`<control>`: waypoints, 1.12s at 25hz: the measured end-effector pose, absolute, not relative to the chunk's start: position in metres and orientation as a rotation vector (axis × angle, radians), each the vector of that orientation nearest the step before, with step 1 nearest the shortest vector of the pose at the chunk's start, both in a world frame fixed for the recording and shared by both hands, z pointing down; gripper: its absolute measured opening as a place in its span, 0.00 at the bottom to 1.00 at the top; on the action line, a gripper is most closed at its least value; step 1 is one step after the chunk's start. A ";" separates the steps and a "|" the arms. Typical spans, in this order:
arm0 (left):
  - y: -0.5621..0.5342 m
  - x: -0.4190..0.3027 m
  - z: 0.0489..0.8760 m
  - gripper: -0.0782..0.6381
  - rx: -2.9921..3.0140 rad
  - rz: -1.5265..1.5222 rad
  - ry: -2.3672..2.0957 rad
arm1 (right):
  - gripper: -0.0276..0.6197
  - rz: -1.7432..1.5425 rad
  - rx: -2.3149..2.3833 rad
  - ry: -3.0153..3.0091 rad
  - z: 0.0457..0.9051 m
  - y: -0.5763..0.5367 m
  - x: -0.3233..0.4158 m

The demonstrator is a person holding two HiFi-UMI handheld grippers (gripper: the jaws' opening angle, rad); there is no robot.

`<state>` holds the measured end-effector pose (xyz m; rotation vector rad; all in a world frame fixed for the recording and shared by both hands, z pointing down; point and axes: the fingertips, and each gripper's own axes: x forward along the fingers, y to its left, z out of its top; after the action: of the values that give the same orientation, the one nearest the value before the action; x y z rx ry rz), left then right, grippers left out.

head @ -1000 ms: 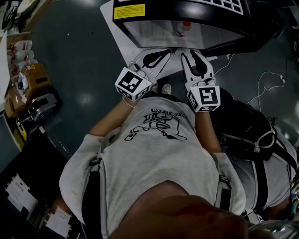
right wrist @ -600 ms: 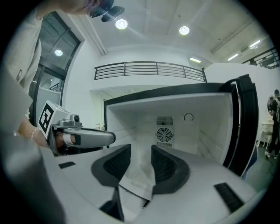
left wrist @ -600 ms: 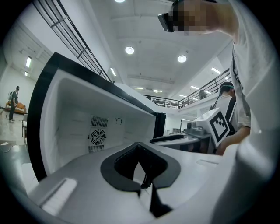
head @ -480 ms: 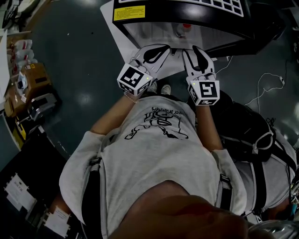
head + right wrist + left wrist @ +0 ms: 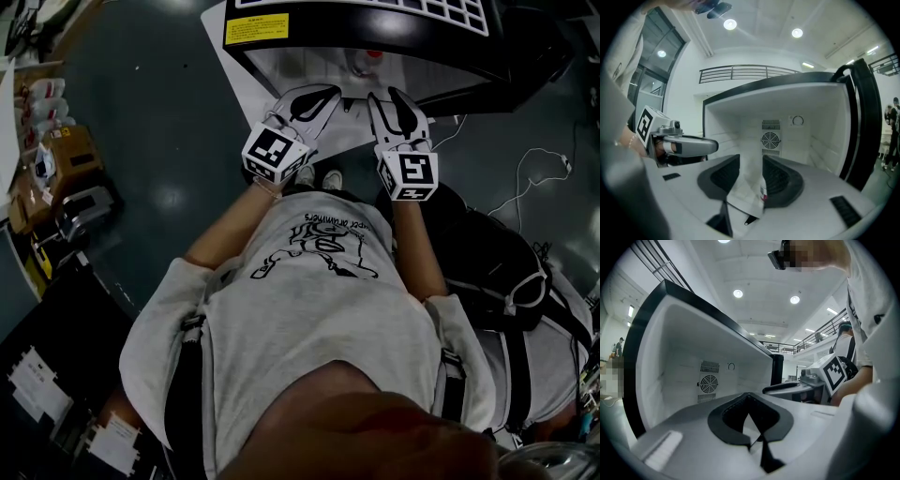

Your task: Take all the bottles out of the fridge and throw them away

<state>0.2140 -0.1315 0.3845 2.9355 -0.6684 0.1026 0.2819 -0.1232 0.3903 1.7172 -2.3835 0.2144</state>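
Observation:
The small black fridge stands open with its white inside facing me. A clear bottle with a red cap stands in it. In the right gripper view part of that bottle shows through the gap between the jaws. My right gripper is at the fridge mouth. Its jaws have just been opening and stand apart, with the pads not pressing on the bottle. My left gripper is beside it at the mouth, its tips meeting, with nothing in it.
A fan grille sits on the fridge's back wall. The fridge door stands open at the right. A black bag and a white cable lie on the floor to the right. Boxes line the left.
Both grippers have moved forward to the fridge mouth. The right gripper's jaws have spread a little wider.

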 end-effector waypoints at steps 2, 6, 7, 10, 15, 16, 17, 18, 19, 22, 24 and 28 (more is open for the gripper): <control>-0.134 0.216 0.387 0.12 2.934 0.107 -0.674 | 0.23 0.219 1.719 -2.379 0.394 -0.126 0.284; -0.139 0.219 0.391 0.12 2.934 0.105 -0.684 | 0.23 0.225 1.721 -2.379 0.402 -0.130 0.288; -0.141 0.220 0.391 0.12 2.937 0.104 -0.685 | 0.23 0.224 1.720 -2.379 0.404 -0.132 0.288; -0.144 0.224 0.393 0.12 2.949 0.105 -0.689 | 0.24 0.223 1.720 -2.373 0.410 -0.135 0.290; -0.151 0.226 0.399 0.12 2.942 0.112 -0.708 | 0.25 0.224 1.721 -2.364 0.417 -0.140 0.293; -0.152 0.227 0.400 0.12 2.941 0.115 -0.710 | 0.25 0.223 1.721 -2.363 0.419 -0.141 0.293; -0.153 0.228 0.401 0.12 2.940 0.117 -0.712 | 0.25 0.224 1.721 -2.362 0.420 -0.142 0.294; -0.154 0.229 0.402 0.12 2.939 0.120 -0.713 | 0.25 0.225 1.721 -2.359 0.421 -0.143 0.294; -0.154 0.230 0.403 0.12 2.939 0.122 -0.714 | 0.25 0.226 1.721 -2.357 0.422 -0.144 0.295; -0.158 0.232 0.405 0.12 2.938 0.128 -0.717 | 0.26 0.228 1.717 -2.352 0.425 -0.150 0.296; -0.161 0.234 0.407 0.12 2.939 0.132 -0.719 | 0.26 0.226 1.715 -2.349 0.427 -0.154 0.297; -0.168 0.236 0.413 0.12 2.938 0.136 -0.725 | 0.27 0.223 1.711 -2.338 0.434 -0.162 0.298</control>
<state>0.2357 -0.1685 0.4127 2.9379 -0.7252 0.1357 0.2977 -0.1623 0.4340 1.7112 -2.3382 0.2235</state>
